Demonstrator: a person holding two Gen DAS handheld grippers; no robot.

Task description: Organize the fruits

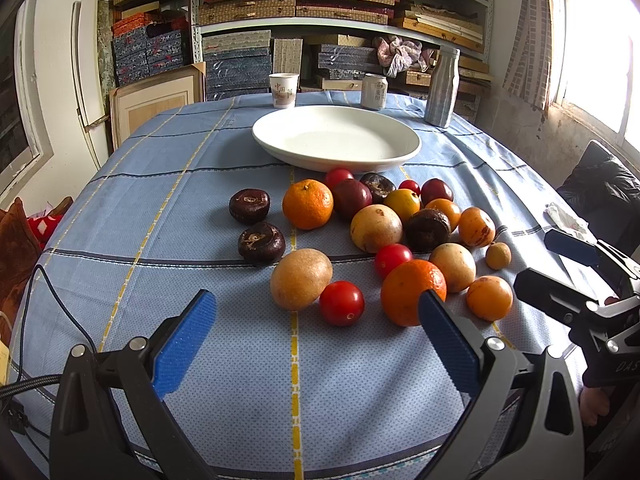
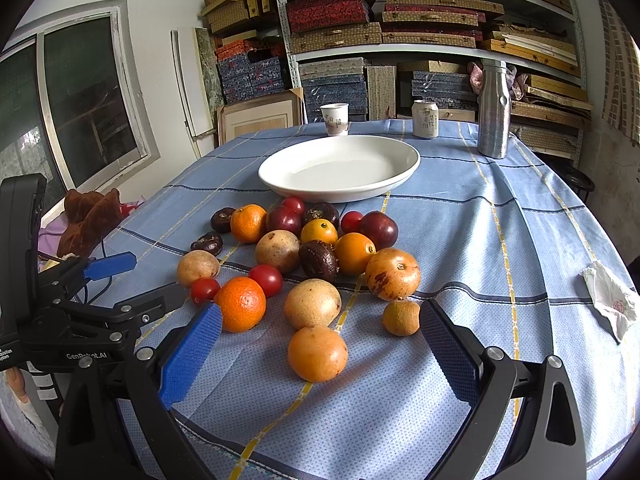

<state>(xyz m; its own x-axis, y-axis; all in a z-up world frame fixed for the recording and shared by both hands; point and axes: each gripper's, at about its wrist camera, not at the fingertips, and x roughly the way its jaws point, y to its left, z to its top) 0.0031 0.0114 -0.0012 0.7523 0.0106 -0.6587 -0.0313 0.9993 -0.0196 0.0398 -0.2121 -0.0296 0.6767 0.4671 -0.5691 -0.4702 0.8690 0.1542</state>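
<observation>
Loose fruits (image 1: 376, 236) before white plate (image 1: 336, 138)

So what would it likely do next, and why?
Probably ease the right tool forward around the nearest orange fruit: both tools are open and empty, the white plate holds nothing, and all the fruit lies on the cloth.

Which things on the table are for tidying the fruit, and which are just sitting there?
For the job:
pile of fruit
white plate

Just sitting there:
paper cup
can
silver bottle
crumpled tissue
</observation>
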